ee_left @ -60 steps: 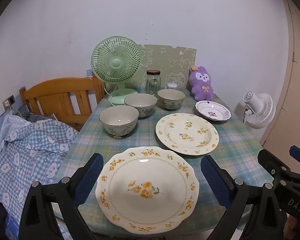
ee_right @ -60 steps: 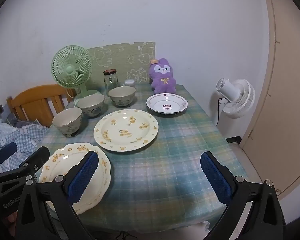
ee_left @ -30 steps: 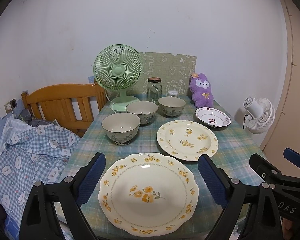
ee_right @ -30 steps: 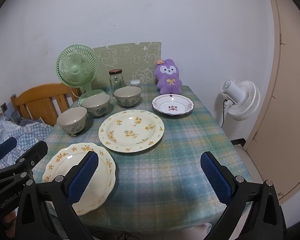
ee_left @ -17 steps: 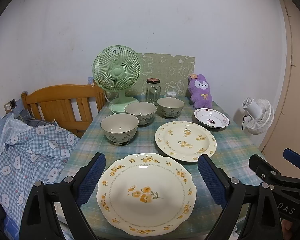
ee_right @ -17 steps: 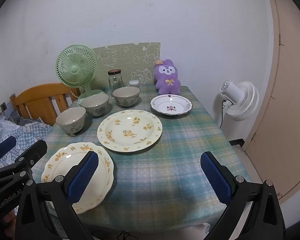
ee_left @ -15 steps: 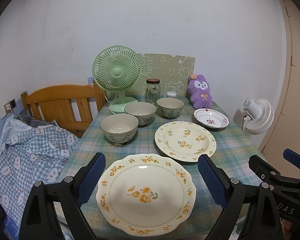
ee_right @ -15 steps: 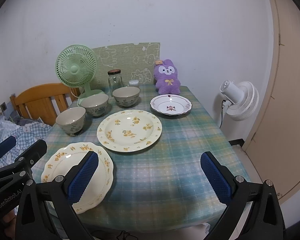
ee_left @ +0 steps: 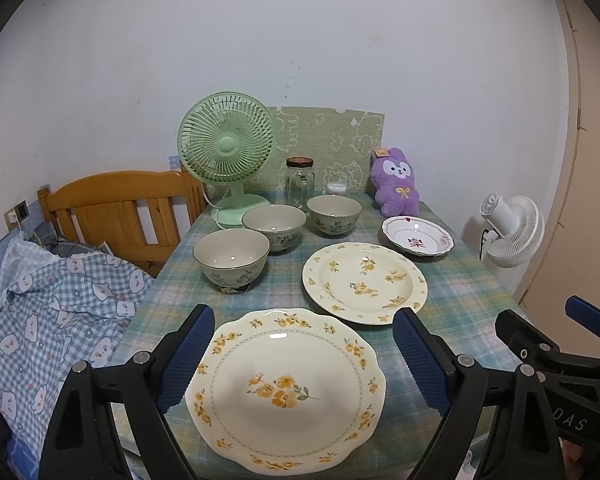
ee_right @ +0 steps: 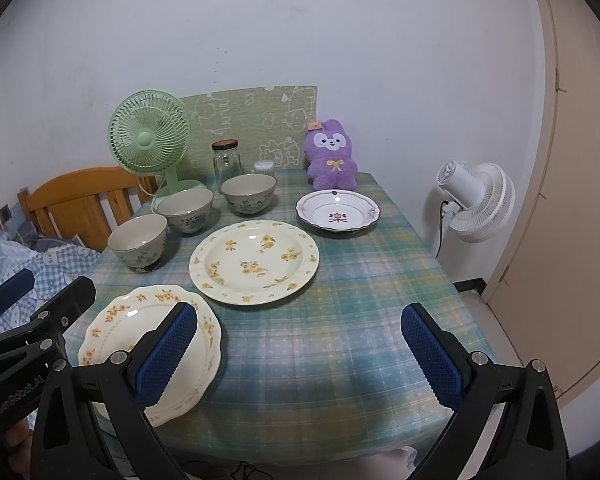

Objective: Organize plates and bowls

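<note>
Both tongs gape empty, left tongs [ee_left: 300,364] closing astride the scalloped plate [ee_left: 284,388], right tongs [ee_right: 300,356] over bare worktop [ee_right: 340,340], apparently pre-grasp.

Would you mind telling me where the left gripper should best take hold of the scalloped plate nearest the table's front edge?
Probably at the near rim of the scalloped plate. It lies flat on the table, too wide to span, so only the raised, thin edge offers purchase. Bring the left gripper, whose jaws are closing slightly with nothing held, low from the front edge, turned so one finger slips under the rim and one lands on top.
</note>
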The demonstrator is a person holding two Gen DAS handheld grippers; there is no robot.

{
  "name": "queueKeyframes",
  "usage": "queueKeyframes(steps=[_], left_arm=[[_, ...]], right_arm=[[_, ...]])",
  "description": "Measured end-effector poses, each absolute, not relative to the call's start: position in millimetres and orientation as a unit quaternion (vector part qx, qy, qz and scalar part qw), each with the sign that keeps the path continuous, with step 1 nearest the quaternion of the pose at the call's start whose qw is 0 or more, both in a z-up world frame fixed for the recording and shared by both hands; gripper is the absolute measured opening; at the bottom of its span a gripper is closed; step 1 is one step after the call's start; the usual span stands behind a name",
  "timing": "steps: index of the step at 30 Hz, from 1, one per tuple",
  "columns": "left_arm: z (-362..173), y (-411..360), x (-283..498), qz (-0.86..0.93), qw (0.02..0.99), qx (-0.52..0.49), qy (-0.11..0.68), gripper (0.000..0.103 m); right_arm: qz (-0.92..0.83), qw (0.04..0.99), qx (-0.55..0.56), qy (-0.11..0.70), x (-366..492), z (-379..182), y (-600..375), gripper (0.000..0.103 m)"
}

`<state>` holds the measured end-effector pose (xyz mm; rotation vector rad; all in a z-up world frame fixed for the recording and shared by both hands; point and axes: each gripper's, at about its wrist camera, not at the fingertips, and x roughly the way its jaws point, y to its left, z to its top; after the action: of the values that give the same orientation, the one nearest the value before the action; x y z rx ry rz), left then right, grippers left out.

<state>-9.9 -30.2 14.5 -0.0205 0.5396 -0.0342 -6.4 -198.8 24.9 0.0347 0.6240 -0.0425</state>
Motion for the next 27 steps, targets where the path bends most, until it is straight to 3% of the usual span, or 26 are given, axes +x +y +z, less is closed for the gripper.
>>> queueKeyframes(steps=[10,17,27], left_arm=[[11.2,-18.3,-2.0,-0.012,0.957,-0.018,0.291,0.084],[3.7,0.3,17.7,-0.002,0.948,-0.025,0.317,0.080],[-29.4,31.5,51.0,0.007,0.931,-0.021,0.364,0.079]], right_arm=[[-0.001,0.945,0.020,0.326,8.9,26.4,-183.9,0.103],[0.008,0.938,0.025,0.347,30.7,23.7,-160.7,0.097],[0.012,0.920,0.019,0.392,65.9,-7.7,-125.7,0.094]])
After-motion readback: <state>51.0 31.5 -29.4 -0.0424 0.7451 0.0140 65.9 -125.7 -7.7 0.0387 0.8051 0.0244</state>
